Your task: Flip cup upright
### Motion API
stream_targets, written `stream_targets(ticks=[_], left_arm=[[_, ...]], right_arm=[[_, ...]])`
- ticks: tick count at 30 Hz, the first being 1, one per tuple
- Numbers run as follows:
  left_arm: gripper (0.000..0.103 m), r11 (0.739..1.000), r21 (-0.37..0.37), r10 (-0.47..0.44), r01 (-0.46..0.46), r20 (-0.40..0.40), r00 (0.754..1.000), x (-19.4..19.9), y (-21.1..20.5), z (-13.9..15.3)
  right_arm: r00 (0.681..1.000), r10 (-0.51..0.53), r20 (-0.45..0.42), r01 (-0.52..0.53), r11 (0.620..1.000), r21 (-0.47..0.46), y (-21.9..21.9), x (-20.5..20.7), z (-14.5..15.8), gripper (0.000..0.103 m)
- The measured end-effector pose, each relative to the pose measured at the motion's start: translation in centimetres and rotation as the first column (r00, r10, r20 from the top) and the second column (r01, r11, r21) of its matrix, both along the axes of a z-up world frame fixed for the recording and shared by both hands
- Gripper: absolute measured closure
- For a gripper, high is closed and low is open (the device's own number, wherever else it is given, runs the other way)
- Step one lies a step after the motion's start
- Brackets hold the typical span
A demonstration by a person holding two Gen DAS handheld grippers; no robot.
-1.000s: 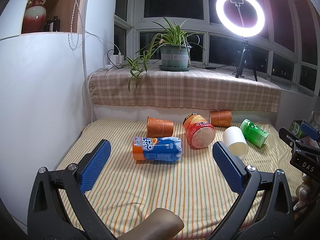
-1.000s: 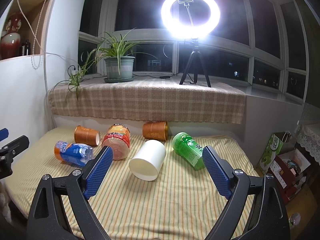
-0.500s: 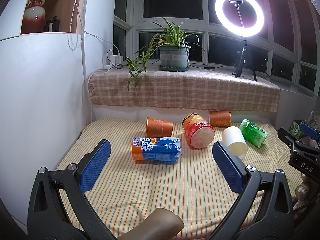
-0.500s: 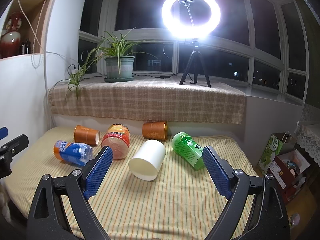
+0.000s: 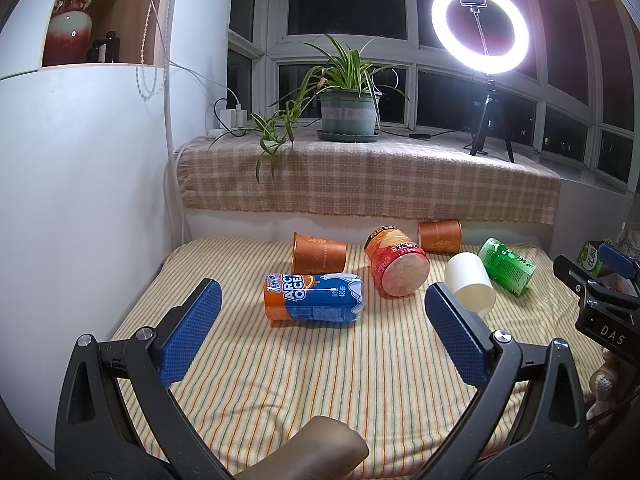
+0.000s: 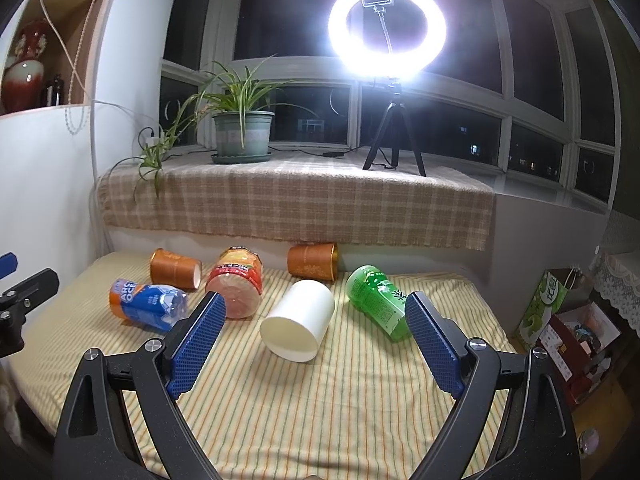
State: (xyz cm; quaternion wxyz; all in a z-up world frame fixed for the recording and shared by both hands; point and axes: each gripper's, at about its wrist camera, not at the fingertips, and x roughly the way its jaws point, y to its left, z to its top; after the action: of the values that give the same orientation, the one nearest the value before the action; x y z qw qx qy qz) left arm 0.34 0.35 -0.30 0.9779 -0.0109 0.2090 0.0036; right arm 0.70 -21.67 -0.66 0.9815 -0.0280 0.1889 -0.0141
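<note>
Six containers lie tipped over on the striped cloth (image 6: pixel 360 408); none is upright yet. Right gripper (image 6: pixel 312 336) has its jaws wide apart and holds nothing; left gripper (image 5: pixel 320 328) is likewise spread and empty, and both hang short of the row.

Best target for the right side: the white cup (image 6: pixel 298 326), on its side between the red noodle tub (image 6: pixel 236 286) and the green bottle (image 6: pixel 378 300), open mouth towards the camera. In the left view the same white cup (image 5: pixel 470 282) sits just beyond the right pad.

Handling guess: paper, empty, so very light and easily crushed; the smooth wall may slip on the pads. The rim is likely the stiffest part, mid-wall the softest. I'd grip across the body near the closed base with light squeeze, then rotate mouth-up. Soft bedding underneath means it may wobble when set down.

Two orange cups (image 6: pixel 176 268) (image 6: pixel 314 260) lie further back near the wall, and the blue bottle (image 5: pixel 314 298) is nearest the left gripper.
</note>
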Motion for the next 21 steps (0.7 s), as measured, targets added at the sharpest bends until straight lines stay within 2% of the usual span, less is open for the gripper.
stream_targets(ticks=[21], left_arm=[[0.000,1.000,0.001,0.016,-0.016,-0.013,1.000,-0.1,1.0,-1.1]], right_arm=[[0.999,0.035,-0.018,-0.035,0.999,-0.022,1.1,1.2,-0.3,0.012]])
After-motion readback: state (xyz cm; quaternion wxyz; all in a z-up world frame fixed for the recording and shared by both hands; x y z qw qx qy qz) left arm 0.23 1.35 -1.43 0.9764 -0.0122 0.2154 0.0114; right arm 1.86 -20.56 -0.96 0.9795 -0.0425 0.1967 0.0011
